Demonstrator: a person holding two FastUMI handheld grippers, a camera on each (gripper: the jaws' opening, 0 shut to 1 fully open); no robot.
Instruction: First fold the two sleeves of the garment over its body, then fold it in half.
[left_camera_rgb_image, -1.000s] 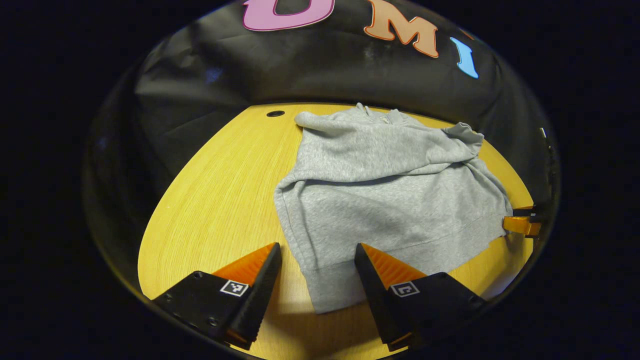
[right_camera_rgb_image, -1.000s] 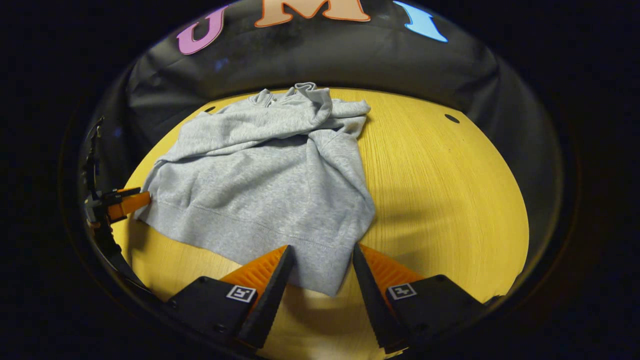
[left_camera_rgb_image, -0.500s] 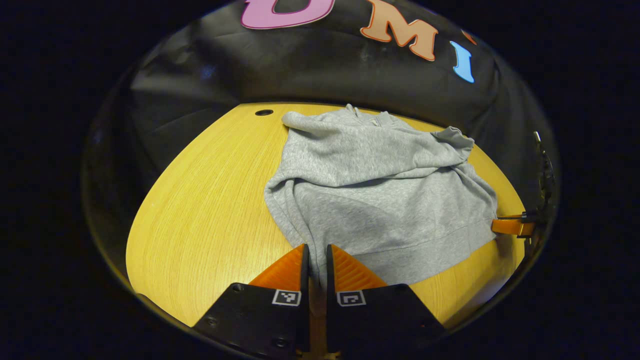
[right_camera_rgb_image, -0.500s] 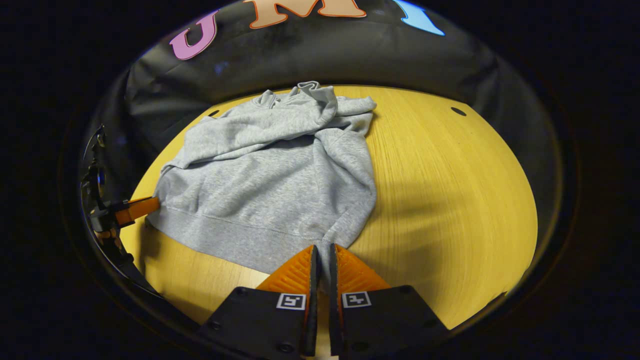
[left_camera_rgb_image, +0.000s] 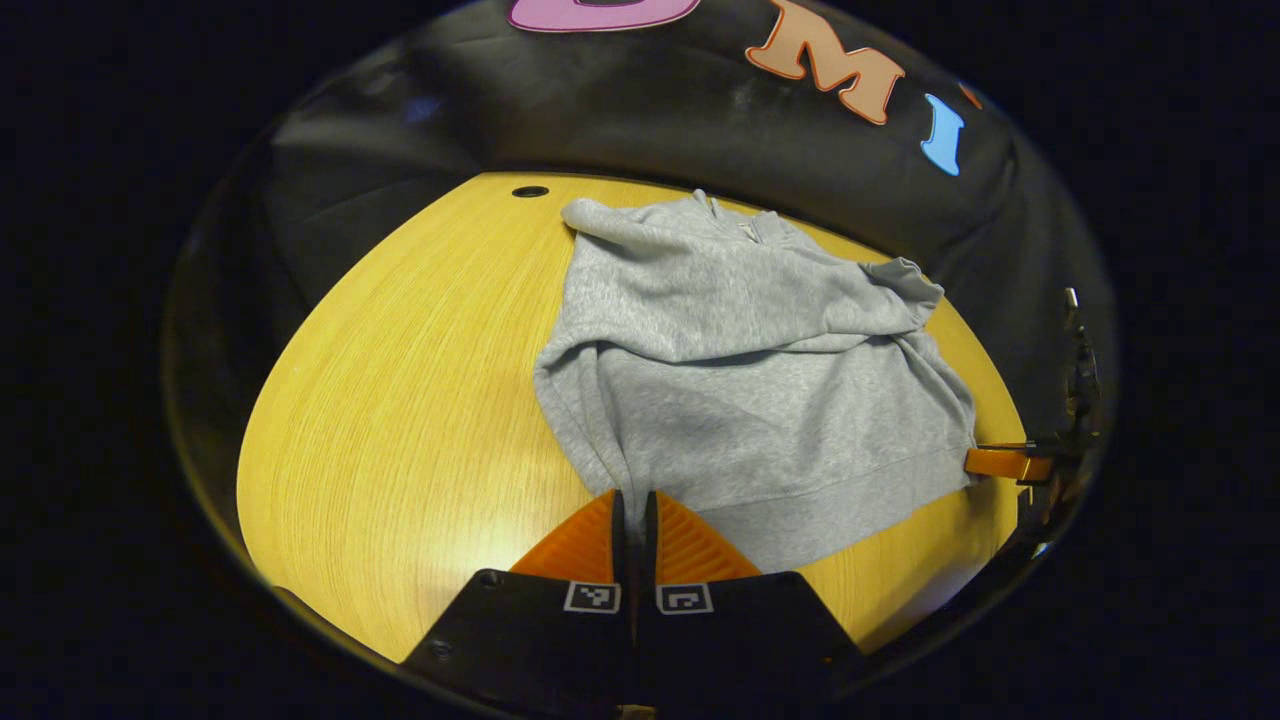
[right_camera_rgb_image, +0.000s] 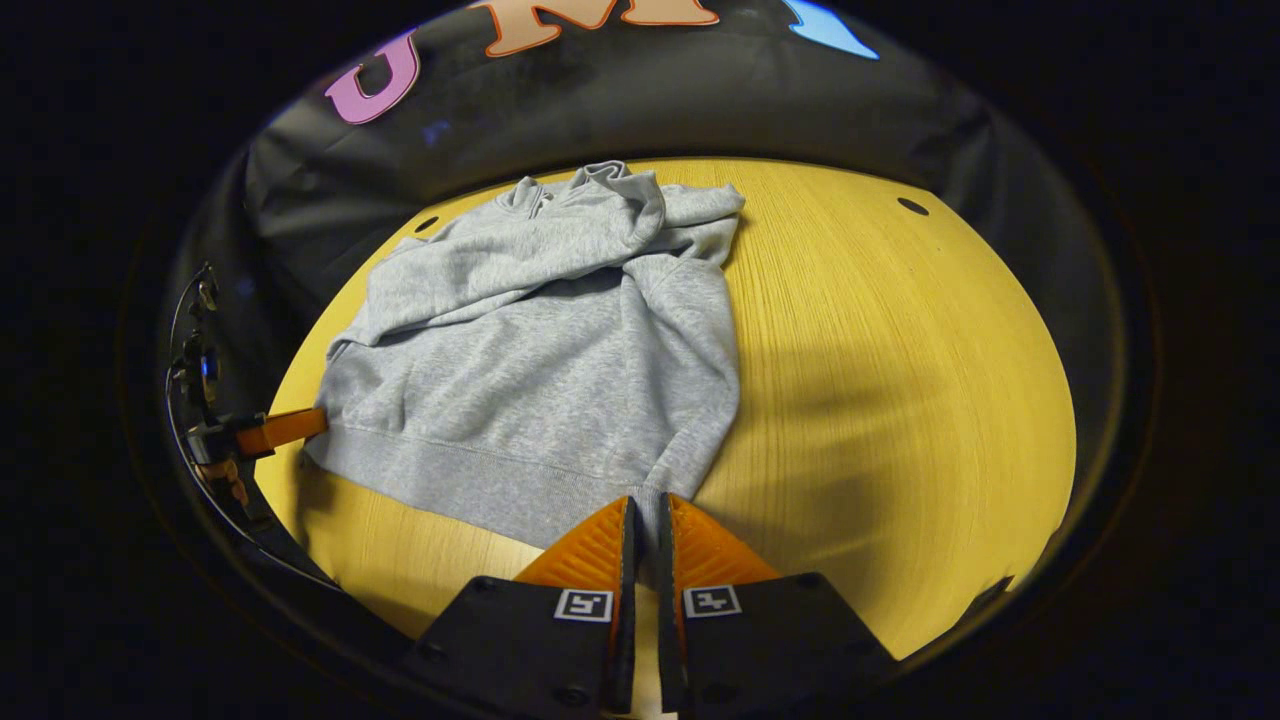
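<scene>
Both claws pinch sweatshirt (left_camera_rgb_image: 740, 380) hem: left claw (left_camera_rgb_image: 632, 505), right claw (right_camera_rgb_image: 646, 510), opposite corners.

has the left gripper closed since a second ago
Yes. The left gripper, open around the grey sweatshirt's hem corner a second ago, is now shut on it above the yellow wooden table.

left gripper (left_camera_rgb_image: 632, 500) closed on sweatshirt (left_camera_rgb_image: 740, 370) hem corner | right gripper (right_camera_rgb_image: 645, 505) likewise (both gaped before)
</scene>
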